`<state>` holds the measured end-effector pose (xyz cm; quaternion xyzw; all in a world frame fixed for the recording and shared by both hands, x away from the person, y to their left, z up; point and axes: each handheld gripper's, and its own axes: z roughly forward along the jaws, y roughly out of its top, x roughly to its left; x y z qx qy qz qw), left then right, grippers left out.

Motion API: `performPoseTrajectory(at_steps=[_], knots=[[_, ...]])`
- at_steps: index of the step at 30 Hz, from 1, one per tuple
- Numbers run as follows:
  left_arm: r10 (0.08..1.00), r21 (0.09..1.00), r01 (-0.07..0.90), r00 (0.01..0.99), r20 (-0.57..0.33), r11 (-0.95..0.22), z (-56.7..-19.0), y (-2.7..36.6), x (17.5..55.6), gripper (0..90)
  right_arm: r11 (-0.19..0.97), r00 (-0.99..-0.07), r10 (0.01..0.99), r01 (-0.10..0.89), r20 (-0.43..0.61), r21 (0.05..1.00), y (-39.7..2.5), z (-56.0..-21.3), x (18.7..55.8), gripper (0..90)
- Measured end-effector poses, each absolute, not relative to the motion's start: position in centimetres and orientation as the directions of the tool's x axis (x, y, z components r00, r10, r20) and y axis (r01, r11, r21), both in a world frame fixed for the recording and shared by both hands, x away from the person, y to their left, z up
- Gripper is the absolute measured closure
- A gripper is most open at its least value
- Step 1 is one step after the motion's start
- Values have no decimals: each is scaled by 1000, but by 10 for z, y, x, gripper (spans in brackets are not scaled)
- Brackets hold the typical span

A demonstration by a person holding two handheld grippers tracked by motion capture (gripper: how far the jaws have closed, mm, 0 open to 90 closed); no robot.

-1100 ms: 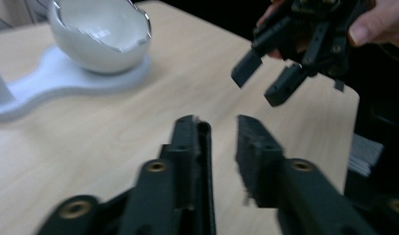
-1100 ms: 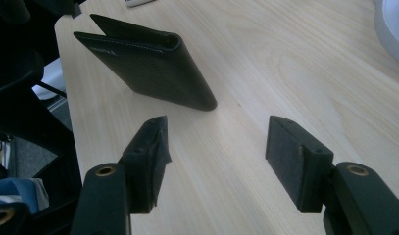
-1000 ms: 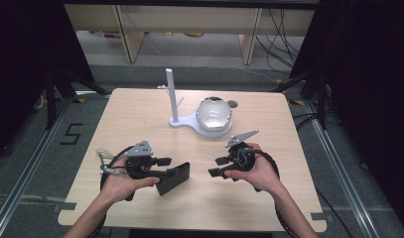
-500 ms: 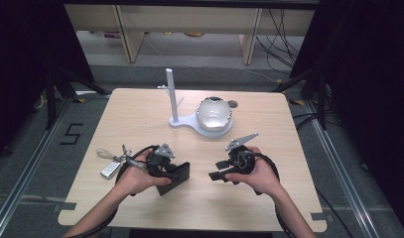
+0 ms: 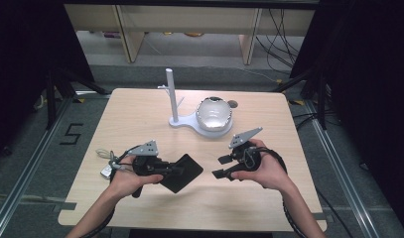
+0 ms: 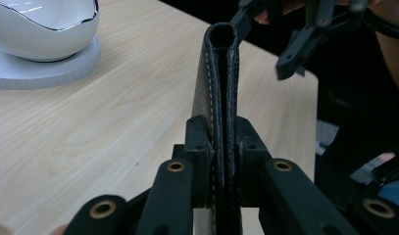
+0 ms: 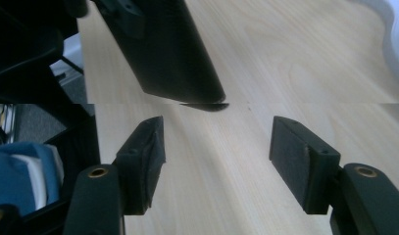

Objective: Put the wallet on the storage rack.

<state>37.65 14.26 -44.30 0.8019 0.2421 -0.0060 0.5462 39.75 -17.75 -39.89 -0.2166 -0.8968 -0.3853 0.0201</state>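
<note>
Wallet, black stitched leather, sits pinched in the left gripper at the near-left middle of the bench, its far corner low over the wood; I cannot tell whether it touches. The left gripper view shows it edge-on: two leather layers with pale stitching, folded at the top into a rounded spine, the fingers pressed flat on both faces. It looks light, thin and somewhat supple, with a grippy grain, so a pinch across the faces should hold; a hold near one edge may let the free end droop or the flaps gape. A second hold would best take the free far corner or the folded edge.

The right gripper hangs just to the right of the wallet, apart from it, fingers spread with nothing between them.

Count: one wallet, two grippers, one white stand with a post at the far middle, one glossy white dome on its base, and a small bundle of keys at the near left.
</note>
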Motion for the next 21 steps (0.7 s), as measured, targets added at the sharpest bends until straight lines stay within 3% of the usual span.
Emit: performPoseTrajectory(at_steps=[5,9,15,16,17,18,20,21], knots=[[338,876,394,893,-296,-276,-448,137,377,792,669,-940,290,333,179,665,-175,-384,399,382],[295,883,372,911,-289,-285,-445,124,375,791,700,-946,262,321,190,638,-166,-394,403,387],[231,891,348,930,-287,-292,-442,112,371,788,716,-949,208,313,238,624,-156,-411,404,473],[217,893,346,932,-291,-286,-442,110,370,787,717,-955,175,290,240,633,-154,-414,404,617],[217,893,346,932,-291,-286,-442,110,370,784,717,-955,175,290,240,633,-154,-414,404,617],[213,895,333,937,-278,-297,-442,109,370,777,721,-962,133,260,239,643,-154,-414,402,707],[214,896,332,937,-276,-294,-444,110,369,756,726,-968,108,233,228,647,-154,-413,401,736],[235,897,317,939,-251,-308,-444,110,369,699,730,-967,113,238,230,641,-155,-412,399,758]])
